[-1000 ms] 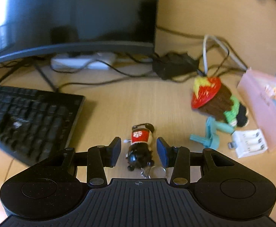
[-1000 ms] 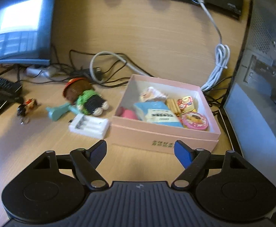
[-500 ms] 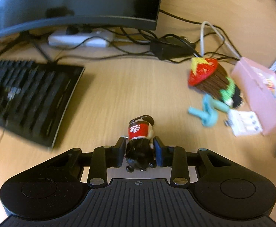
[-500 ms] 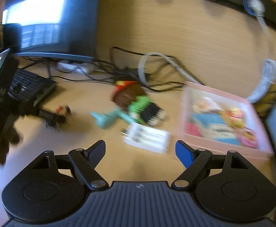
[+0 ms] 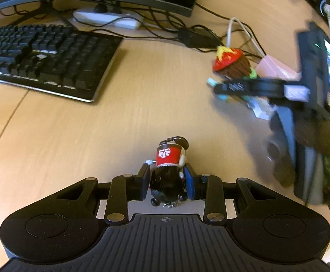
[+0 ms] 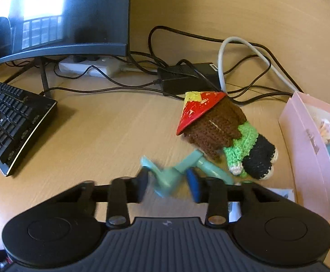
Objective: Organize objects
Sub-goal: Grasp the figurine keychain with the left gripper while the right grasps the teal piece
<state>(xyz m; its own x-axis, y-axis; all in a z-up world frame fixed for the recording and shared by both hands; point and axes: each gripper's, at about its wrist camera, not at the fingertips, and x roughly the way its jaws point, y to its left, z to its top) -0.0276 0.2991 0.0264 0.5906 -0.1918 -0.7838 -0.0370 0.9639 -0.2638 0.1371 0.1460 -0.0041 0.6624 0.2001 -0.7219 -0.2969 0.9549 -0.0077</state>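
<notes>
My left gripper [image 5: 166,178] is shut on a small black and red figure keychain [image 5: 168,170] and holds it above the desk. My right gripper [image 6: 167,182] has its jaws narrowed around a teal plastic piece [image 6: 171,176]; motion blur hides whether the pads touch it. A crocheted doll [image 6: 221,131] with a red cone hat lies just beyond the teal piece, also in the left wrist view [image 5: 231,64]. A pink box [image 6: 309,149] with small items stands to the right. The right gripper's body [image 5: 300,88] crosses the left wrist view.
A black keyboard [image 5: 42,54] lies at the left, under a monitor [image 6: 56,18]. A white power strip [image 6: 90,66], a black adapter [image 6: 187,79] and tangled cables run along the back. A white battery case [image 6: 280,192] lies by the pink box.
My left gripper closed on the figure keychain and lifted it. My right gripper swung left and down from the pink box to the teal piece, and its jaws narrowed around it.
</notes>
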